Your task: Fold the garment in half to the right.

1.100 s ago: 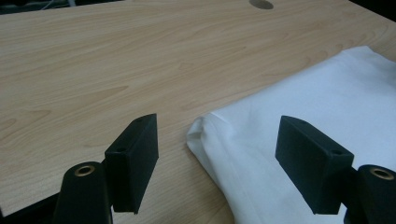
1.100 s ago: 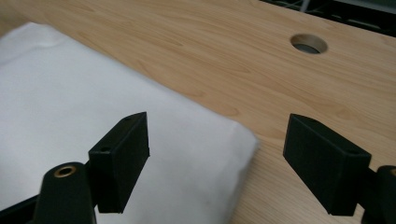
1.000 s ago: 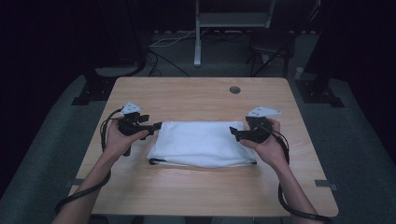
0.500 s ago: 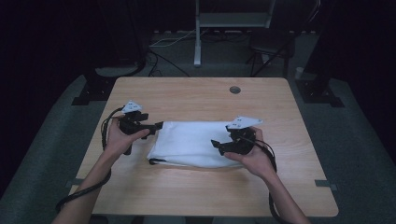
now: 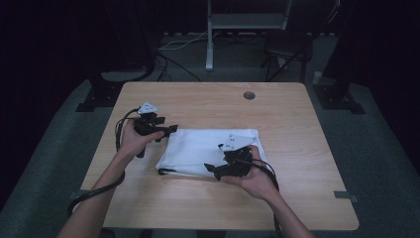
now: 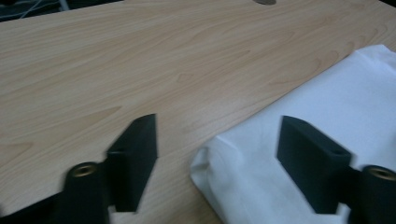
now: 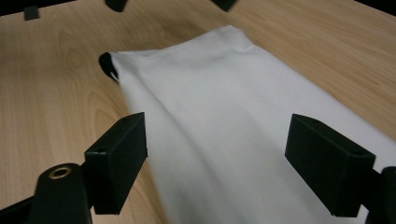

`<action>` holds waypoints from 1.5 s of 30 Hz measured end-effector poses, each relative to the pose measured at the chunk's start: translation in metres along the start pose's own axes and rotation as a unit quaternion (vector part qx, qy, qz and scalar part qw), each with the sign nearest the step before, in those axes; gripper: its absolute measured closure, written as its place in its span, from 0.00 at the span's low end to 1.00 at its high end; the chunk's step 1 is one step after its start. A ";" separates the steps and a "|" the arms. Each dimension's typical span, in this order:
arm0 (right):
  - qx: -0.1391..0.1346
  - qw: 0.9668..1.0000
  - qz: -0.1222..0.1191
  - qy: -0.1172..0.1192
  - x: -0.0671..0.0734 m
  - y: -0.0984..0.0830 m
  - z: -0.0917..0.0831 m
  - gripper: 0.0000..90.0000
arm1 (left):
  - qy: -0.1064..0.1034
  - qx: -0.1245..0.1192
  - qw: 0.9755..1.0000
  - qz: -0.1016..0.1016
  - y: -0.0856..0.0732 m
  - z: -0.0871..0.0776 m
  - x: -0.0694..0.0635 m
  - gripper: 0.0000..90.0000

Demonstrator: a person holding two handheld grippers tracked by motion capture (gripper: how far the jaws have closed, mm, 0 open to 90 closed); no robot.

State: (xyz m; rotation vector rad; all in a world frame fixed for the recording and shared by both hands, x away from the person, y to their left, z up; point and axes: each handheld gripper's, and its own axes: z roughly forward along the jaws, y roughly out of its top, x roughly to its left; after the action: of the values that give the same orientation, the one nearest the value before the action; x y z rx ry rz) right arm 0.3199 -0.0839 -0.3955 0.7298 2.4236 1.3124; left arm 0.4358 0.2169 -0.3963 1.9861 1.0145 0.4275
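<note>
A white folded cloth (image 5: 198,148) lies flat in the middle of the wooden table (image 5: 292,129), with a dark trim along its near-left edge (image 7: 106,63). My left gripper (image 5: 167,130) is at the cloth's far-left corner, pointing right. In the left gripper view (image 6: 217,123) its jaws stand apart with that corner (image 6: 243,158) low between them. They have just been closing, and the pads are not pressing on the cloth. My right gripper (image 5: 213,168) hovers open over the cloth's near edge, and white cloth (image 7: 224,116) spans the gap between its jaws (image 7: 217,121).
A round cable hole (image 5: 249,95) sits in the table's far side. Bare wood surrounds the cloth on all sides. Beyond the table are a dark floor, a metal stand (image 5: 210,54) and cables.
My right gripper has swept left from the cloth's right end to its near-middle edge. My left gripper has shifted slightly right onto the cloth's corner. The cloth lies as before.
</note>
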 end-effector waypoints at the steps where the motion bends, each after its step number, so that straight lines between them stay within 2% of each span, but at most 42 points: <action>1: -0.001 1.000 -0.002 0.004 0.003 0.001 0.001 0.23 | 0.001 0.001 1.000 0.000 0.001 0.003 0.001 0.36; 4: -0.004 1.000 -0.009 0.014 0.010 0.006 0.005 0.23 | -0.002 0.006 1.000 -0.005 0.003 0.009 0.002 0.36; 5: -0.003 1.000 -0.012 0.015 0.012 0.007 0.006 0.23 | -0.005 0.016 1.000 0.000 0.004 0.013 0.000 0.37; 8: -0.004 1.000 -0.018 0.023 0.018 0.011 0.010 0.23 | -0.010 0.025 1.000 0.005 0.004 0.021 -0.003 0.39; 11: -0.002 0.999 -0.022 0.030 0.023 0.012 0.015 0.23 | -0.005 0.044 0.999 0.016 0.002 0.028 -0.004 0.44; 17: 0.003 0.999 -0.026 0.037 0.027 0.012 0.020 0.23 | -0.009 0.069 0.997 0.013 0.000 0.033 -0.004 0.53; 21: 0.004 0.999 -0.025 0.038 0.027 0.012 0.021 0.23 | -0.010 0.072 0.997 -0.002 -0.002 0.034 -0.001 0.60; 24: 0.005 0.999 -0.027 0.042 0.030 0.012 0.023 0.23 | -0.020 0.080 0.997 -0.014 -0.003 0.036 -0.001 0.65; 28: 0.008 0.998 -0.028 0.047 0.033 0.012 0.027 0.23 | -0.022 0.087 0.996 -0.012 -0.005 0.039 0.000 0.73; 34: 0.013 0.998 -0.033 0.054 0.040 0.016 0.034 0.23 | -0.027 0.086 0.996 -0.004 -0.005 0.039 -0.002 0.87; 38: 0.017 0.997 -0.041 0.061 0.045 0.020 0.041 0.24 | -0.026 0.085 0.996 -0.002 -0.004 0.037 -0.003 0.90; 40: 0.022 0.996 -0.054 0.066 0.049 0.023 0.047 0.24 | -0.028 0.086 0.996 -0.002 -0.004 0.037 -0.004 0.92; 45: 0.034 0.995 -0.064 0.073 0.054 0.027 0.063 0.24 | -0.030 0.087 0.996 0.001 -0.003 0.035 -0.005 0.93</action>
State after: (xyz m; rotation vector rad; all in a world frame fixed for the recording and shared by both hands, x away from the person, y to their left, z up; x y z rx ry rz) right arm 0.3126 0.0024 -0.4080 0.5018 2.5943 1.2797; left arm 0.4523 0.1956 -0.4190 2.1408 1.0426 0.2863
